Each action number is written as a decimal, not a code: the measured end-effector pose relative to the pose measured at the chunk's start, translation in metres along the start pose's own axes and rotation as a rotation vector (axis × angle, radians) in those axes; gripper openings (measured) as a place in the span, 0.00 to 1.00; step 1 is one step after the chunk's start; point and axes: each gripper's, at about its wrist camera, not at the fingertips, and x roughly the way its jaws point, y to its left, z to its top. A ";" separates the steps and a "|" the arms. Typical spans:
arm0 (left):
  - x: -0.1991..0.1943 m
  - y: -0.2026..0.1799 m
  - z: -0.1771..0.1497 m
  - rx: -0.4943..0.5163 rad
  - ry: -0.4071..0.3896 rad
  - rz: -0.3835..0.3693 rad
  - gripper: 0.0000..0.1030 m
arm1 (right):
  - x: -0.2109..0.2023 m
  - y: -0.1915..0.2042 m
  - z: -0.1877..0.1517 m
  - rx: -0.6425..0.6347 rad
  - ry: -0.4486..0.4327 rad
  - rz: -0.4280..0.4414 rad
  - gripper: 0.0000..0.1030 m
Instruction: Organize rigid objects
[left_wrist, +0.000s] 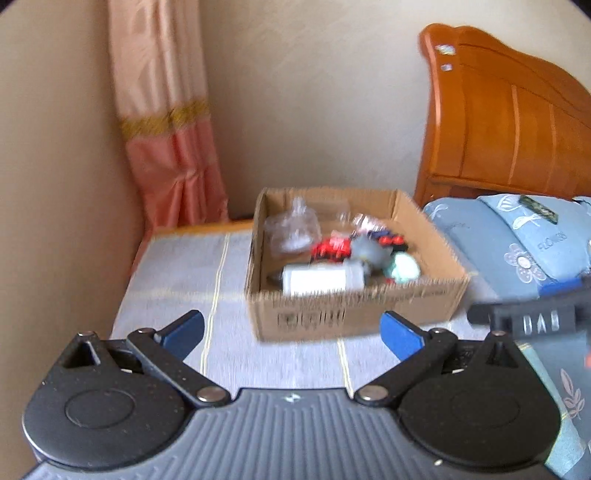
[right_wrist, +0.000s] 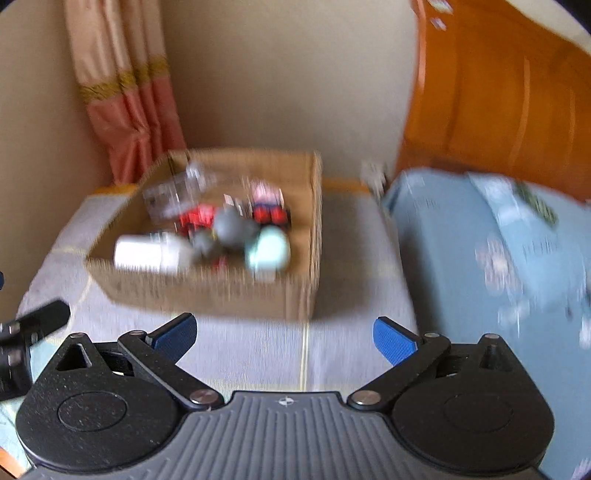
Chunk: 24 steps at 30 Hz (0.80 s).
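An open cardboard box stands on a grey striped cloth. Inside lie a white bottle, a clear plastic container, red toys, a grey lump and a pale green ball. My left gripper is open and empty, a short way in front of the box. My right gripper is open and empty, in front of the box; the white bottle and green ball show blurred there.
A blue floral pillow lies right of the box, against an orange wooden headboard. A pink curtain hangs in the back corner. The right gripper's body shows at the left view's right edge.
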 end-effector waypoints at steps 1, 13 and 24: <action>0.001 -0.001 -0.005 -0.004 0.020 0.004 0.98 | 0.000 0.003 -0.010 0.008 0.013 -0.004 1.00; -0.025 -0.007 -0.012 0.019 0.052 0.026 0.98 | -0.032 0.014 -0.040 0.007 -0.012 0.001 1.00; -0.037 -0.010 -0.002 0.029 0.024 0.061 0.98 | -0.051 0.013 -0.028 0.015 -0.084 0.003 1.00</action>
